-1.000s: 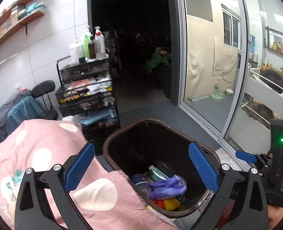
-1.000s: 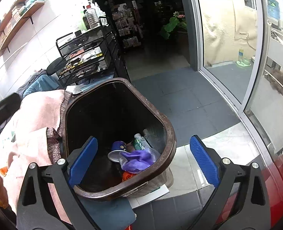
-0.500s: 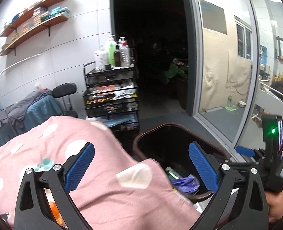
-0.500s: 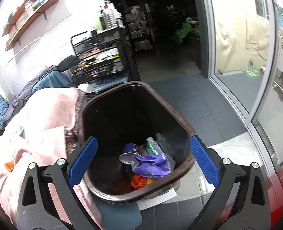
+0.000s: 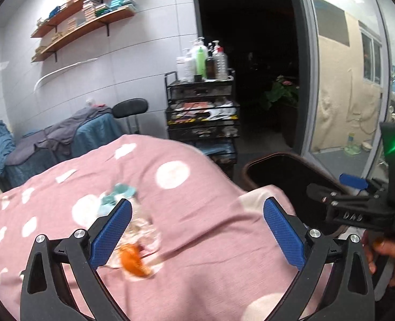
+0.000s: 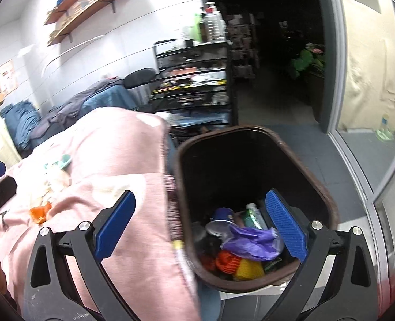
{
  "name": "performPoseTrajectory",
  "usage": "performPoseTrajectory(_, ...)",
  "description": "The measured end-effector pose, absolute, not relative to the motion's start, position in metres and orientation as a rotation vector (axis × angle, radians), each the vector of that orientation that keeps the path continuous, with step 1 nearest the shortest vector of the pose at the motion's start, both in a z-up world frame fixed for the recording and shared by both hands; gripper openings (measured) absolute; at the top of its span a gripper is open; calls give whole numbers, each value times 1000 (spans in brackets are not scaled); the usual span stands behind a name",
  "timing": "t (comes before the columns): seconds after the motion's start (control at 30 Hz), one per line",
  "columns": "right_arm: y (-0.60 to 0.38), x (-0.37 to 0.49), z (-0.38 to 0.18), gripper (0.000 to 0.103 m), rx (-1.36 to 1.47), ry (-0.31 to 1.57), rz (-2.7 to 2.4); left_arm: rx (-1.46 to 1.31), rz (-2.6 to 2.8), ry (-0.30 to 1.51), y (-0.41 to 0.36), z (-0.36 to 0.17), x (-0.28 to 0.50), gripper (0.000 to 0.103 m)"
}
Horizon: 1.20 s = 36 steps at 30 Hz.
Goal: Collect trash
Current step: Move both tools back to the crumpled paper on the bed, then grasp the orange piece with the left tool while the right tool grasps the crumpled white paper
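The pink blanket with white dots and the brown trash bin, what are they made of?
The pink blanket looks like soft woven cloth: matte, creased, with a frayed fringe along the edge by the bin. The brown trash bin looks like hard plastic: smooth dark walls with a faint shine and a thick rolled rim. The purple bag inside seems to be thin plastic film, crinkled and slightly glossy.

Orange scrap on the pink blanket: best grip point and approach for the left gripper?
Likely from above with the left gripper, jaws wide open. The orange scrap lies flat and crumpled on the pink blanket beside clear wrapping; pinch its raised middle fold, not an edge. Blur hides finer shape.
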State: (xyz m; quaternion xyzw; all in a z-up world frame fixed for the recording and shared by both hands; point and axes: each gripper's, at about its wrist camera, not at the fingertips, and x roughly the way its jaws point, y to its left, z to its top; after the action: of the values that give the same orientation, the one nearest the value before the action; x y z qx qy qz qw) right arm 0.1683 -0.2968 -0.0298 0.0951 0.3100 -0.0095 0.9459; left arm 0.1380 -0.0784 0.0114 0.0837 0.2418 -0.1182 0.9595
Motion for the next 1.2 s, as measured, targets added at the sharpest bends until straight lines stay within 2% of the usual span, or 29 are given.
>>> performPoseTrajectory(0.53, -185, 203, -14, 97, 40, 692, 294, -51, -76, 643, 43, -18, 128, 97)
performPoseTrajectory(0.73, -138, 224, -19, 97, -30, 771, 421, -155, -71, 713, 74, -31, 129, 74)
performPoseTrajectory(0.87, -108, 240, -24, 97, -71, 834, 467, -168, -91, 734, 75, -32, 126, 68)
performPoseTrajectory(1.0, -81, 262, -26, 90, -97, 878, 514, -167, -141, 741, 67, -30, 127, 68)
performPoseTrajectory(1.07, -68, 275, -30, 81, -115, 913, 514, -159, -182, 763, 59, -32, 132, 68)
performPoseTrajectory(1.2, -52, 301, -44, 73, -91, 1007, 551, -103, -232, 811, 40, -36, 145, 68)
